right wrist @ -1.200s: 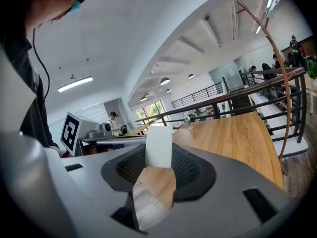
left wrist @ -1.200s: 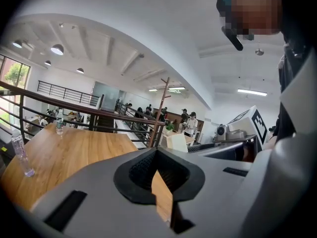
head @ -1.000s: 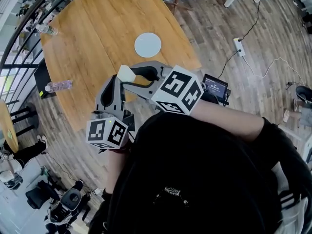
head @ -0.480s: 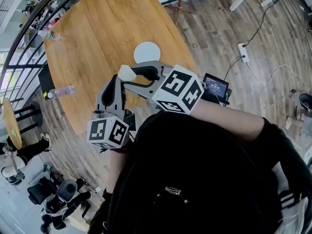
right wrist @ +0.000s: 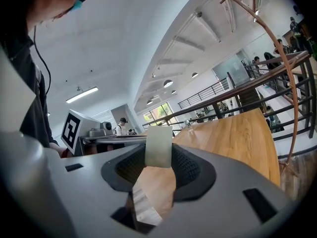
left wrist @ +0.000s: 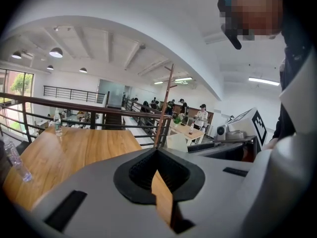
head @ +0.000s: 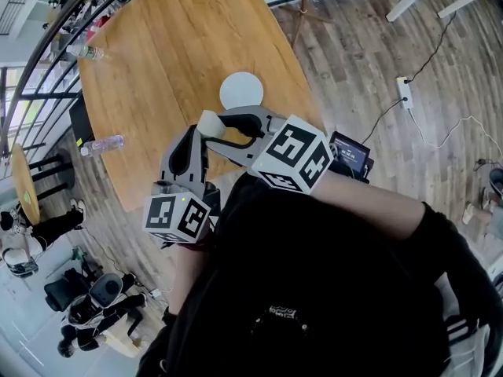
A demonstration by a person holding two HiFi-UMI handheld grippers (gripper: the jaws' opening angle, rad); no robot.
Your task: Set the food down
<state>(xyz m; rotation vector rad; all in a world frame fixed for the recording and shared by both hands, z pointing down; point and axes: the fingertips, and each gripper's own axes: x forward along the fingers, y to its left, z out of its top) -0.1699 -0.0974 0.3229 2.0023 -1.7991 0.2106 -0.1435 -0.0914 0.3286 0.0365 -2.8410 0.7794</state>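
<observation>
right gripper [right wrist: 158, 158] clamped on pale food [head: 209, 122] | food carried over table [head: 157, 45] edge, near plate [head: 240, 90], likely drop spot | left gripper [left wrist: 157, 157] closed, empty, idle alongside

Hidden, cropped and unreadable areas

Head view: the person's black top [head: 330, 289] fills the lower frame and covers part of the near rim of the table [head: 157, 45], whose far end is cut off by the top edge. The print on the small screen [head: 351, 154] and the labels of the near bottle [head: 102, 144] and the far bottle [head: 85, 52] are too small to read. Left gripper view: a bottle at the left [left wrist: 14, 158] runs into the dark lens border, and the distant people [left wrist: 200, 114] are too small to detail. Right gripper view: the food [right wrist: 158, 147] shows one face only.
</observation>
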